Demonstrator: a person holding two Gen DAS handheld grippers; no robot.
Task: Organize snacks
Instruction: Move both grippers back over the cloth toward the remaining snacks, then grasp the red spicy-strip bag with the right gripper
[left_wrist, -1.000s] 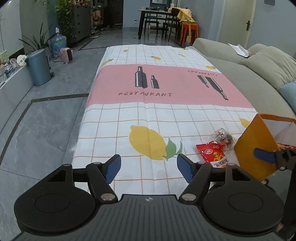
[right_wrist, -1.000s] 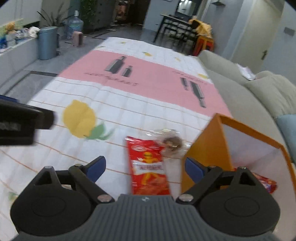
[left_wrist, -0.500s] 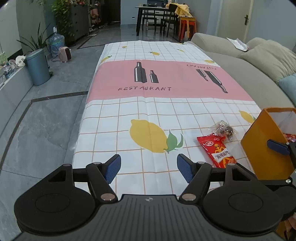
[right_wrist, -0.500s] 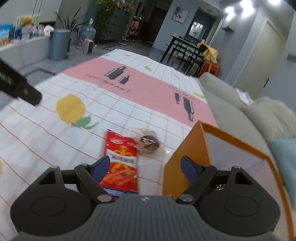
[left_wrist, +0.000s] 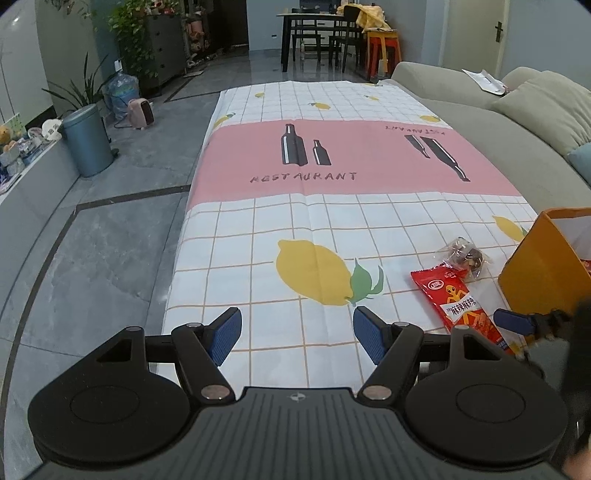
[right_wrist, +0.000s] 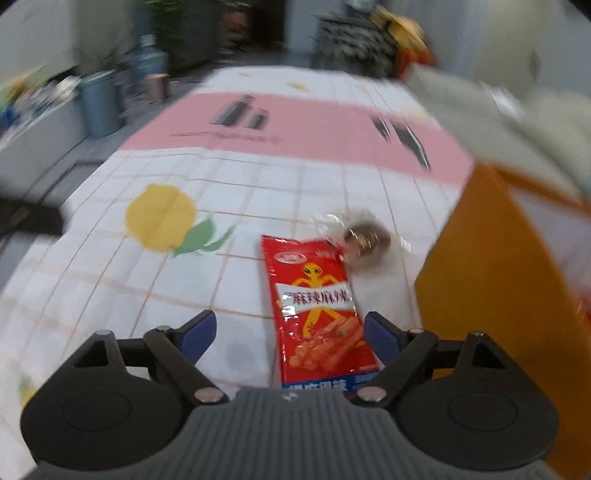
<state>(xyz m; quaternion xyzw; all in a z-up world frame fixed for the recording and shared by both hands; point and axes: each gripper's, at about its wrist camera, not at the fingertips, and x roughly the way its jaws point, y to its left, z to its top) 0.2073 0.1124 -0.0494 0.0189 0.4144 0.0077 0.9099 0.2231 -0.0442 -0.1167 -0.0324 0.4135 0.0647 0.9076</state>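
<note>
My right tongs (right_wrist: 290, 330) are spread wide and empty, low over the surface (right_wrist: 240, 177), and the red snack packet (right_wrist: 319, 310) lies flat right under them — its near end sits between the two blue pads, closer to the right one. Its long axis runs away from me, nearly in line with my reach, so I judge the pads need to close across its narrow width. The clear-wrapped snack (right_wrist: 364, 238) touches its far corner; the orange box (right_wrist: 506, 295) stands just to the right. My left tongs (left_wrist: 297, 334) — also wide, holding nothing — hang well off to the left, clearly the farther pair.
</note>
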